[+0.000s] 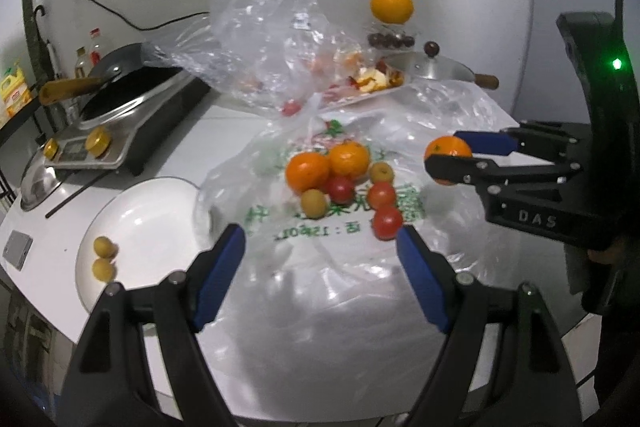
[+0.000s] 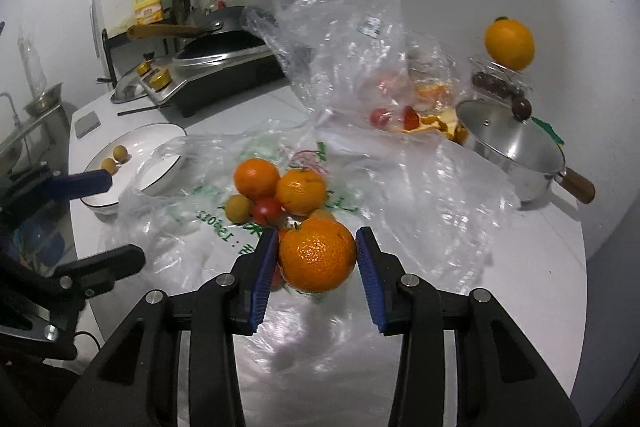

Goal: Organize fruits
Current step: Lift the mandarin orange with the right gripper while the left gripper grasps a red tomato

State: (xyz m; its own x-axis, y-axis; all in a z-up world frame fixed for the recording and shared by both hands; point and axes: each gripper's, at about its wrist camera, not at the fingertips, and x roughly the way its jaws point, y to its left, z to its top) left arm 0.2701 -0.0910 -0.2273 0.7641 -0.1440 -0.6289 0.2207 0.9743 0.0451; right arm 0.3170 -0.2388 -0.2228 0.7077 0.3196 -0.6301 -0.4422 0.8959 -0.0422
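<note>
The near part of the table (image 2: pixel 500 287) is free of solid things, covered only by a flat bag (image 1: pixel 320 287). Further in, a heap of fruit (image 1: pixel 340 183) lies on it. Behind the heap a crumpled bag (image 1: pixel 272 27) stands tall and blocks the way to the back. A plate (image 1: pixel 132 219) lies at the left edge, with a cooker (image 1: pixel 132 115) behind it. A pot (image 2: pixel 512 147) stands at the right. Between pot and heap, only loose plastic lies in the way.

The right gripper (image 2: pixel 317 267) fingers (image 2: pixel 262 277) clamp an orange (image 2: pixel 317 254) above the printed plastic bag (image 2: pixel 224 227).
</note>
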